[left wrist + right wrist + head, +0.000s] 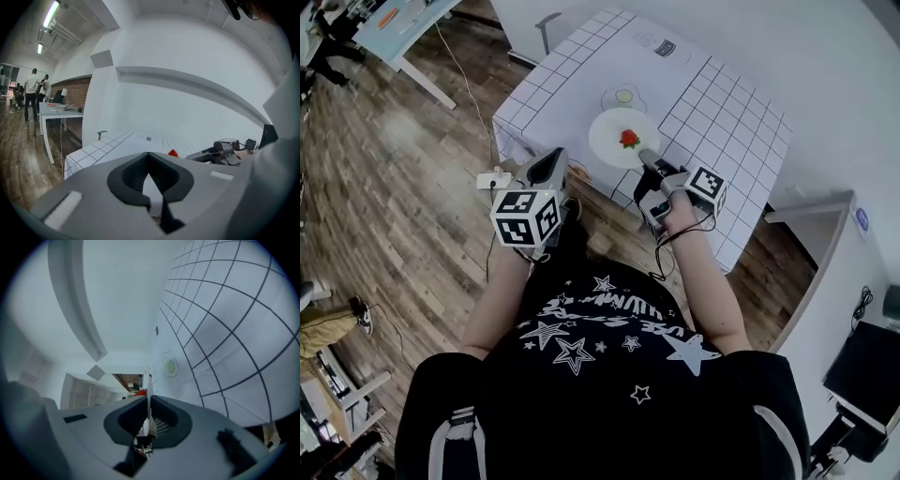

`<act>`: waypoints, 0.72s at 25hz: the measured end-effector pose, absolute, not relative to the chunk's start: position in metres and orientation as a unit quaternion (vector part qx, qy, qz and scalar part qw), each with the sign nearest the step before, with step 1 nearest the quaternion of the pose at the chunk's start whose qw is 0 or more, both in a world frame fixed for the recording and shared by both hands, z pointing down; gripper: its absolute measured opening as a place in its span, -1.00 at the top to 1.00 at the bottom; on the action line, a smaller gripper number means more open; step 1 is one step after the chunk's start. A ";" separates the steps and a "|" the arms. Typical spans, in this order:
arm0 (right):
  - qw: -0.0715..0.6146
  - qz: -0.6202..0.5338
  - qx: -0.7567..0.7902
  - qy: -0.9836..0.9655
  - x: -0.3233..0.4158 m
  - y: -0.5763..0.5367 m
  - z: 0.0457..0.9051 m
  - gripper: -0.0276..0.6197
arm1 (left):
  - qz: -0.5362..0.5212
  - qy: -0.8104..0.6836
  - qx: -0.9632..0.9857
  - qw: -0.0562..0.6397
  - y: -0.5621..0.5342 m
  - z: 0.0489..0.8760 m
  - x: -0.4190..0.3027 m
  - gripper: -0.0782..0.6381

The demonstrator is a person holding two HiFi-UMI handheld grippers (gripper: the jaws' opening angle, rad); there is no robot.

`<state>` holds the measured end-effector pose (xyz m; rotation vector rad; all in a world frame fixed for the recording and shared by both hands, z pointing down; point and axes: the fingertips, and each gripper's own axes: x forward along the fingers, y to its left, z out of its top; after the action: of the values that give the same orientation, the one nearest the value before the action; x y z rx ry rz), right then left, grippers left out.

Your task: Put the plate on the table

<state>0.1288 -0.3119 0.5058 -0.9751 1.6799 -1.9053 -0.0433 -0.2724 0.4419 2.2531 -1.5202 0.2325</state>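
Observation:
A white plate [614, 141] with a small red thing [629, 139] on it is over the near part of the white gridded table [727, 122]. I cannot tell whether it rests on the cloth. My right gripper [648, 157] is shut on the plate's near rim. In the right gripper view the plate [149, 394] shows edge-on as a thin white line between the jaws, with the red thing [140, 392] beside it. My left gripper [553, 164] hangs off the table's near left corner. Its jaws are together and hold nothing [149, 154].
A flat fried-egg shape [623, 96] lies on the table just beyond the plate. A white power strip [492, 178] and cables lie on the wooden floor at the left. Another table [398, 23] stands at the far left. People [35, 91] stand far off in the left gripper view.

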 end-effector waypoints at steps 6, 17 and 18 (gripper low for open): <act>0.204 -0.670 -0.365 0.614 0.104 -0.339 0.508 0.84 | 0.074 -0.534 0.816 0.209 -0.312 0.453 -0.072 0.76; 0.198 -0.666 -0.382 0.609 0.064 -0.426 0.514 0.84 | 0.075 -0.517 0.824 0.221 -0.410 0.461 -0.111 0.76; 0.199 -0.667 -0.383 0.608 0.061 -0.433 0.515 0.84 | 0.075 -0.515 0.825 0.221 -0.418 0.462 -0.114 0.76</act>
<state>0.0611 -0.4325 0.5150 -1.0706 1.7013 -1.8646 -0.1138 -0.4175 0.4615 2.2795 -1.4227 0.2083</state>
